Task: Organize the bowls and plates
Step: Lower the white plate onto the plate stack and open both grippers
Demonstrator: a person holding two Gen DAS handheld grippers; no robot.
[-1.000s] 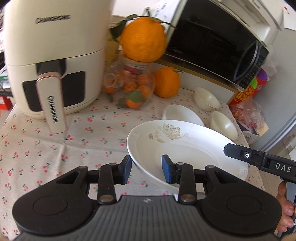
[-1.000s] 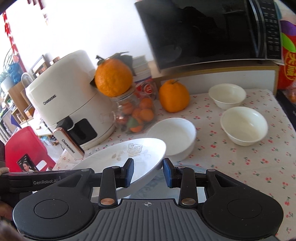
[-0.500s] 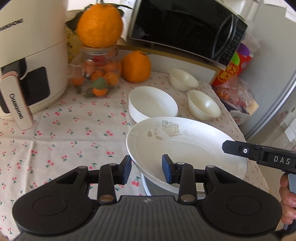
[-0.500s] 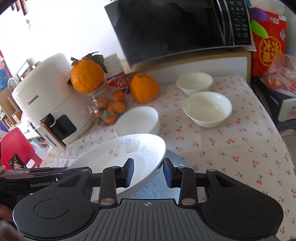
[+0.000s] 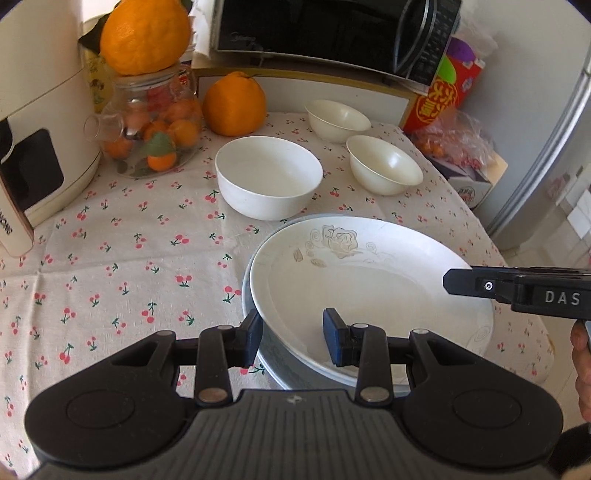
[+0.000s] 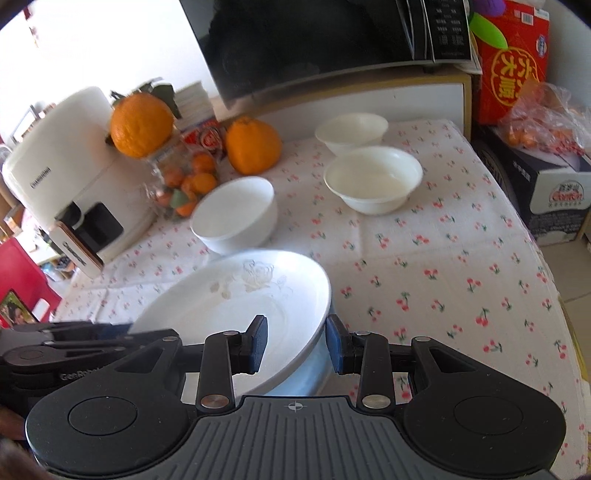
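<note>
A white plate with a rose print [image 5: 369, 280] [image 6: 236, 299] is held between both grippers over a grey-blue plate [image 5: 280, 358] [image 6: 306, 373] on the table. My left gripper [image 5: 291, 336] is shut on the rose plate's near-left rim, one finger inside, one outside. My right gripper [image 6: 295, 341] is shut on its right rim; it also shows in the left wrist view [image 5: 517, 291]. A large white bowl [image 5: 267, 177] [image 6: 234, 214] and two small cream bowls [image 5: 384, 164] [image 5: 338, 120] [image 6: 373, 182] [image 6: 351, 131] stand behind.
A cream air fryer [image 5: 33, 110] [image 6: 70, 177] stands at the left. A glass jar of tangerines [image 5: 151, 129] carries a big orange [image 5: 144, 35]; another orange [image 5: 234, 103] sits beside it. A microwave [image 5: 332, 33] is behind. A red box [image 6: 511, 62] and bagged goods are at right.
Both grippers moved the rose plate right and down, from tilted in the air to nearly level over the grey-blue plate. The air fryer slid toward the left of view.
</note>
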